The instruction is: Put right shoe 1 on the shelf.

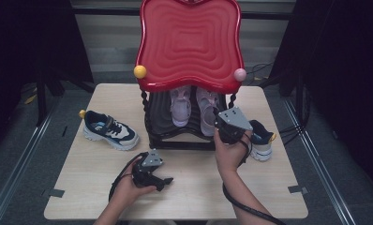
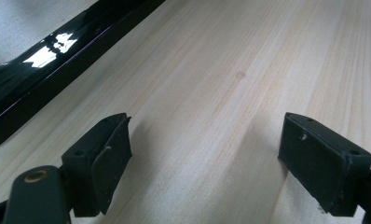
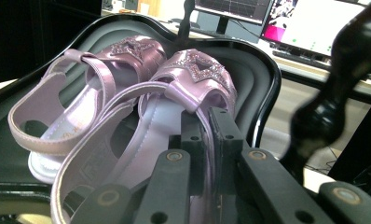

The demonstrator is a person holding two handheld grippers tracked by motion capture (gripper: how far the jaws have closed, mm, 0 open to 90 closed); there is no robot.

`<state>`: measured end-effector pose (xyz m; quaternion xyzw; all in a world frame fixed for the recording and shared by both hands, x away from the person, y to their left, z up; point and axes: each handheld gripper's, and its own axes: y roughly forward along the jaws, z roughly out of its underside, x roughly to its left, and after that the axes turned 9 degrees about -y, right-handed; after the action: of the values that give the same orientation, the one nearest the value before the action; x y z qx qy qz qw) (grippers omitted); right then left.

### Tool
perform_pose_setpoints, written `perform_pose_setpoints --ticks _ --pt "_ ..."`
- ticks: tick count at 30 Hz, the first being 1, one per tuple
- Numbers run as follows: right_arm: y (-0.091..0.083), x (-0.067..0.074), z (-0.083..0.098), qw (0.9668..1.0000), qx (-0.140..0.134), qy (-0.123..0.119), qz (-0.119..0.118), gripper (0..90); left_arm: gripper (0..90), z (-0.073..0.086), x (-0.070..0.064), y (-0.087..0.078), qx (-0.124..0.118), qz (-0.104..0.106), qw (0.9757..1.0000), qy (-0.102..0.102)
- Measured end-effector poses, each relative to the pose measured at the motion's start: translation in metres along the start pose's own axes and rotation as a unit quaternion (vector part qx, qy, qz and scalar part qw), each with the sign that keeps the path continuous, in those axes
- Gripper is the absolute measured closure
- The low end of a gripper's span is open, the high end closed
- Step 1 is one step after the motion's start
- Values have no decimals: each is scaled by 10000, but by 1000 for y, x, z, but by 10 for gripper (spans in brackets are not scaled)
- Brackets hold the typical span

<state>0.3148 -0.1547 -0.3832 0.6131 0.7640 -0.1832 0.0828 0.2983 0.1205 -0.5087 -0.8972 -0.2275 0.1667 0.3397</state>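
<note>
Item 1: pair of lilac strappy sandals with glittery star fronts, standing side by side on the dark lower shelf [image 1: 163,117] of a black rack with a glossy red rippled top tray [image 1: 189,42]. Left lilac sandal [image 1: 181,107] rests free on the shelf. Right lilac sandal [image 3: 174,107] is gripped at its heel strap.

Item 2: right gripper [image 1: 224,125], held at the rack's right front. Jaws pressed together on the thin strap of the right lilac sandal, as the right gripper view shows.

Item 3: left gripper [image 1: 165,181], lying low over the pale wooden desk [image 1: 91,187], in front of the rack. Jaws wide apart, nothing between them, bare desk grain below.

Item 4: navy-and-white child's trainer [image 1: 110,131], on the desk left of the rack.

Item 5: second navy-and-white trainer [image 1: 262,138], on the desk right of the rack, just beside the right hand [image 1: 229,152].
</note>
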Motion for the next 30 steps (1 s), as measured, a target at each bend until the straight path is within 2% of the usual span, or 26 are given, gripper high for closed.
perform_pose_setpoints --ticks 5,6,14,17,30 --pt "6 4 -3 10000 -5 -52 72 851 161 0 0 0 19 -5 10000 14" --pt "7 4 -4 10000 23 -31 74 850 161 0 -1 0 -28 0 10000 -47" --pt "15 5 -4 9999 38 0 161 850 161 0 0 0 -27 -1 10000 -44" --pt "17 6 -4 9998 60 -71 199 851 161 0 -1 0 -29 0 10000 -46" --pt "26 10 0 9995 -4 24 327 851 161 0 -1 0 -28 0 10000 -46"
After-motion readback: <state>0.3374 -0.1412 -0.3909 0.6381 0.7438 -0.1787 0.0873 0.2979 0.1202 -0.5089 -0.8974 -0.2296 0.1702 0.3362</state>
